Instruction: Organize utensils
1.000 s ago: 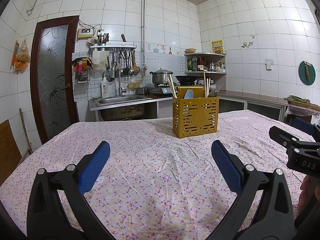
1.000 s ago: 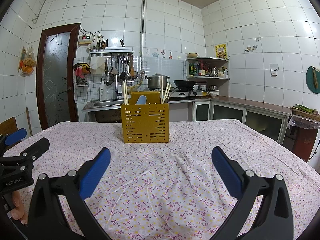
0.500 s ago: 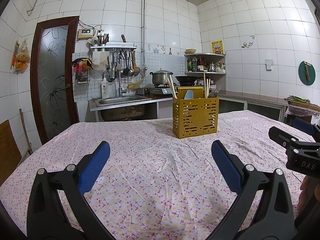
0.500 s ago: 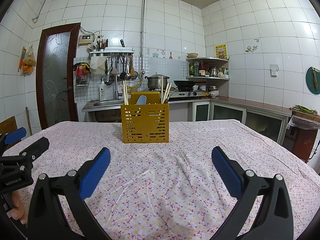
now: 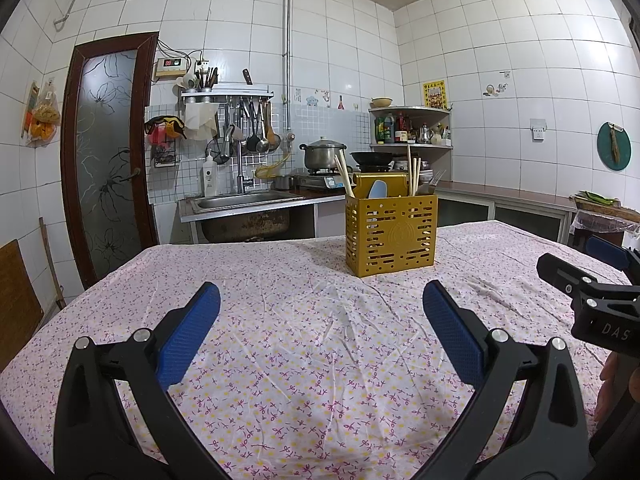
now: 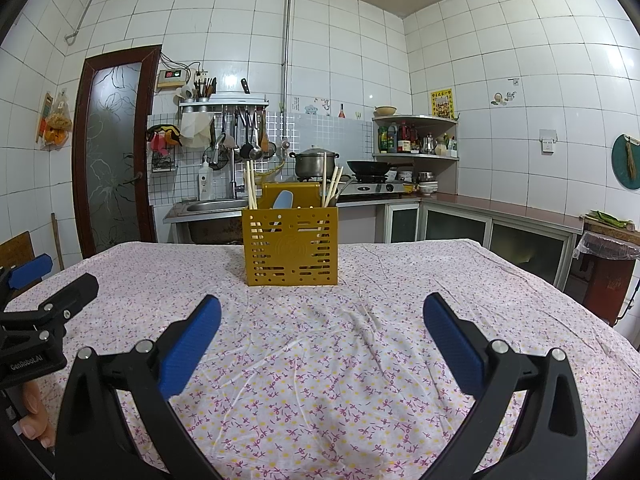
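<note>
Left wrist view: the left gripper (image 5: 320,312) waits wide apart and empty, low over the flowery surface (image 5: 280,360). Right wrist view: the right gripper (image 6: 322,314) is also apart, facing the yellow holder (image 6: 291,246), where chopsticks (image 6: 251,184) stand upright so they stay tidy.

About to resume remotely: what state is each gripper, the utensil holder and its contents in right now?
Left gripper: open, holding nothing.
Right gripper: open, holding nothing.
Utensil holder: upright on the tablecloth.
Chopsticks: standing in the holder, leaning.
Blue spoon: standing in the holder.
Door: closed.
</note>
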